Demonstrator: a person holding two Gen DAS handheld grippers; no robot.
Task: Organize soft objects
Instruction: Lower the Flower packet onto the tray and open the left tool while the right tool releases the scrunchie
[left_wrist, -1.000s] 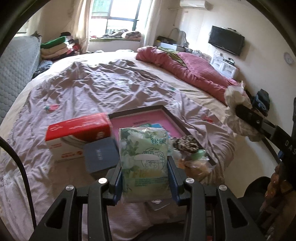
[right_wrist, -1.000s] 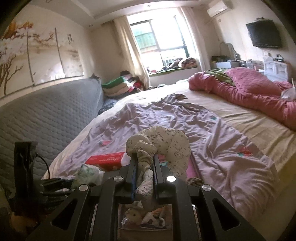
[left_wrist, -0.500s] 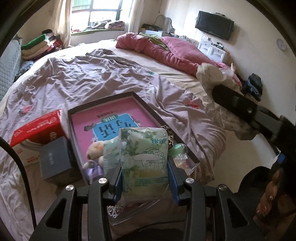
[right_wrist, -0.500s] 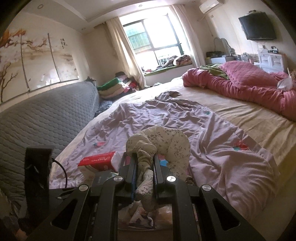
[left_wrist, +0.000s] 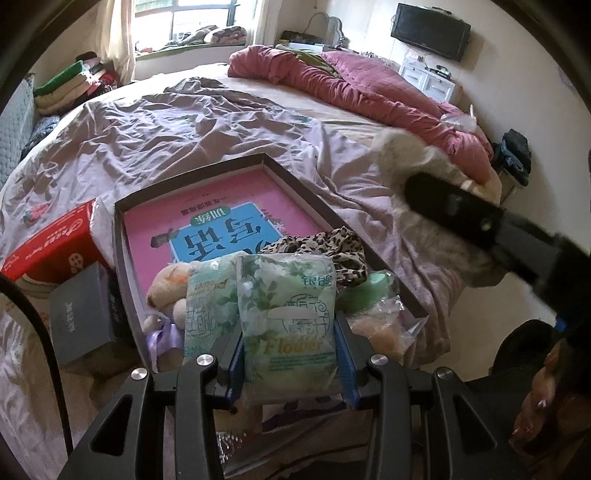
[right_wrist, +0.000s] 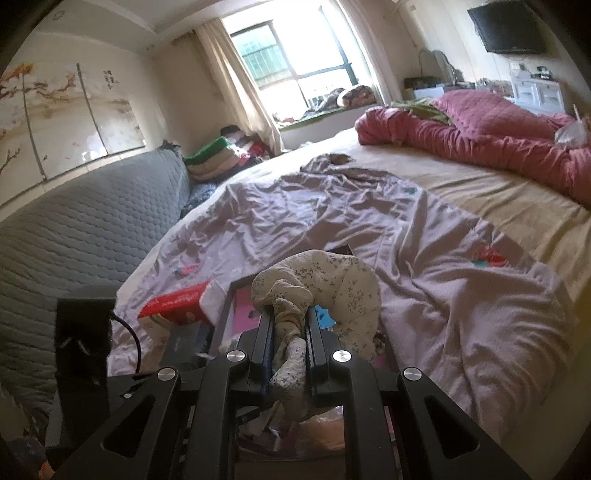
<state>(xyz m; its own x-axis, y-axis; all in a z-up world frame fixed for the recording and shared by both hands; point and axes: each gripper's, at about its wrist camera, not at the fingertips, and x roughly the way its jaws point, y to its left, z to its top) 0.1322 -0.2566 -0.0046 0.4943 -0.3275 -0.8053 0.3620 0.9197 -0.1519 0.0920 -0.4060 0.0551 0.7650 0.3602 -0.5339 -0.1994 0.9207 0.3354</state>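
Observation:
My left gripper (left_wrist: 289, 332) is shut on a green flower-print tissue pack (left_wrist: 286, 314), held over the near end of a dark-rimmed box (left_wrist: 207, 173) with a pink bottom. In the box lie a second tissue pack (left_wrist: 208, 306), a plush toy (left_wrist: 168, 284), a leopard-print cloth (left_wrist: 325, 245) and bagged items (left_wrist: 384, 328). My right gripper (right_wrist: 290, 325) is shut on a cream floral cloth (right_wrist: 332, 284), held above the box's right side; it also shows in the left wrist view (left_wrist: 399, 151).
A red carton (left_wrist: 51, 243) and a grey box (left_wrist: 79, 317) sit left of the dark-rimmed box on the wrinkled lilac sheet (left_wrist: 147, 125). A red quilt (left_wrist: 362, 85) lies at the far side. A grey padded headboard (right_wrist: 74, 229) is on the left.
My left gripper has moved right and forward with the tissue pack, over the box's near end. My right gripper has shifted slightly with the floral cloth held.

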